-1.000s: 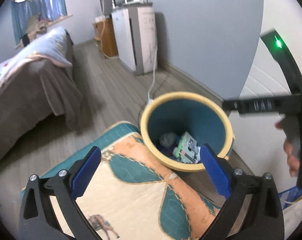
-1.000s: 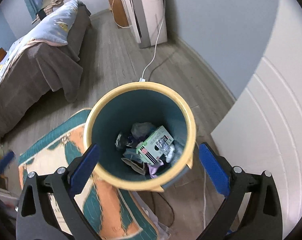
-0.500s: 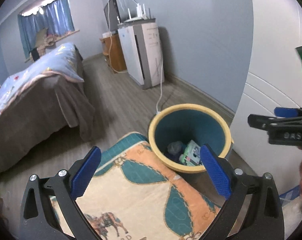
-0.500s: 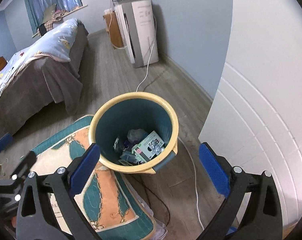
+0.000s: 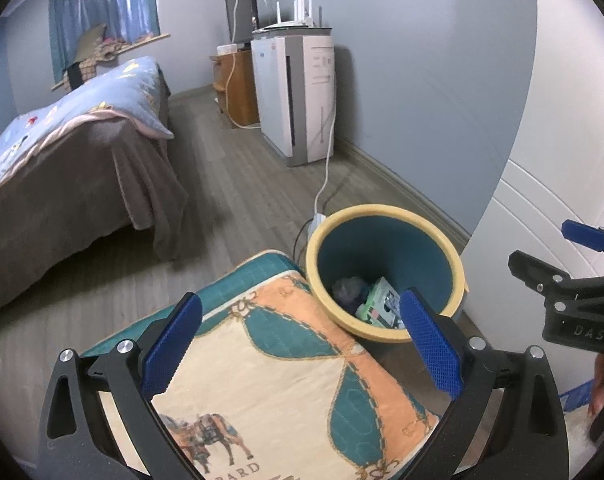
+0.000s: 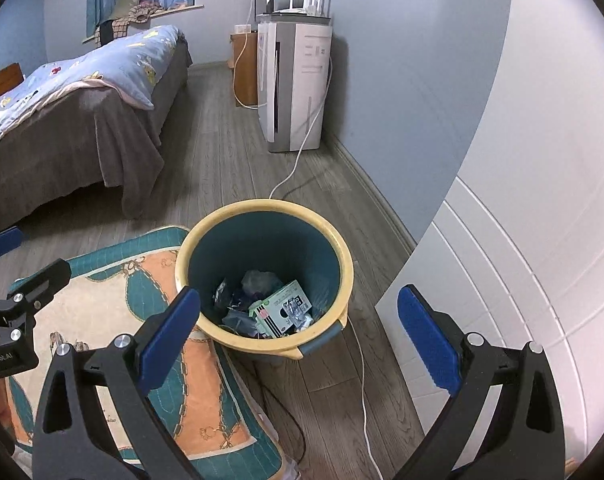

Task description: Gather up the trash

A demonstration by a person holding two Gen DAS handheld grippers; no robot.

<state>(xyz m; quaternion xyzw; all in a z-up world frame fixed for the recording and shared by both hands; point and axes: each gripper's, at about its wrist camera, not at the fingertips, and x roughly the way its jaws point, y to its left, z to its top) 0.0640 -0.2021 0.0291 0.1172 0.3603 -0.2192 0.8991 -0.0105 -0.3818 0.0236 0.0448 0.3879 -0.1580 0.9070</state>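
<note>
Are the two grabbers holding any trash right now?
No. The left gripper and the right gripper are both open, with nothing between their fingers. The trash lies inside the bin.

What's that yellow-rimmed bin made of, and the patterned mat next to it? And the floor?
The trash bin looks like moulded plastic: smooth teal walls, a thick matte cream rim and a teal handle tab. The mat seems to be quilted fabric, with visible stitch lines and a soft printed surface. The floor shows grey wood-grain planks with seams; whether real wood or laminate cannot be told.
</note>
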